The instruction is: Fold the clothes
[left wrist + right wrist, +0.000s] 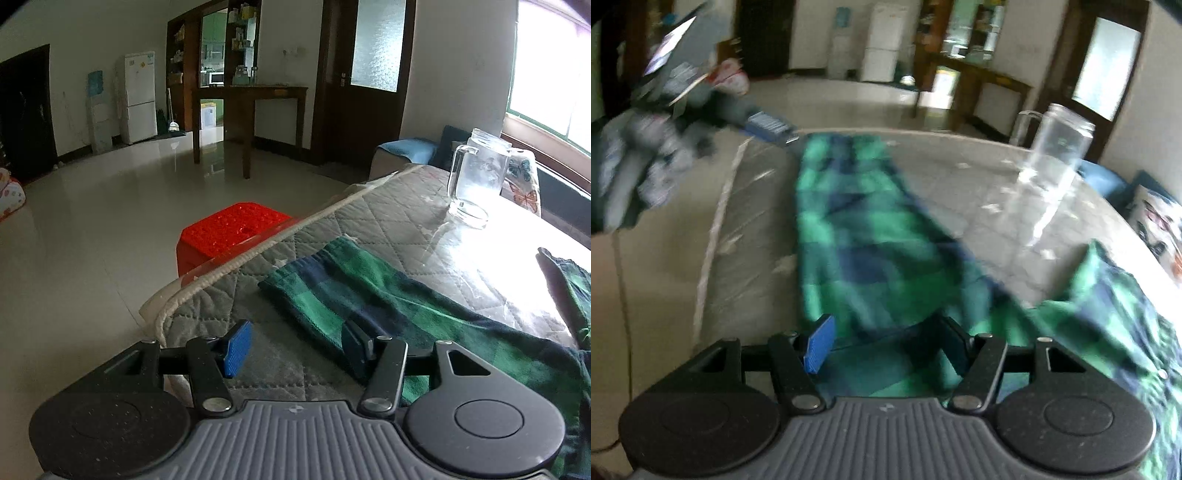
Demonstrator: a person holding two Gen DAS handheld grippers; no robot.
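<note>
A green and navy plaid garment (369, 291) lies stretched along a table with a grey quilted cover (207, 295) under clear plastic. My left gripper (297, 349) hovers open over one end of it near the table's edge. Its right finger sits on the cloth's border and its blue left pad (238, 349) is over bare cover. In the blurred right wrist view the garment (857, 236) runs away from my right gripper (886, 345). That gripper stands open low over the near part, with cloth lying under the gap. A second part of the garment (1115, 302) bunches at the right.
A clear glass jug (476, 177) (1052, 155) stands on the table beyond the garment. A red plastic stool (229, 232) sits on the floor beside the table's edge. A butterfly-print cushion (524, 184) lies behind the jug. A blurred grey shape (646, 166) fills the upper left.
</note>
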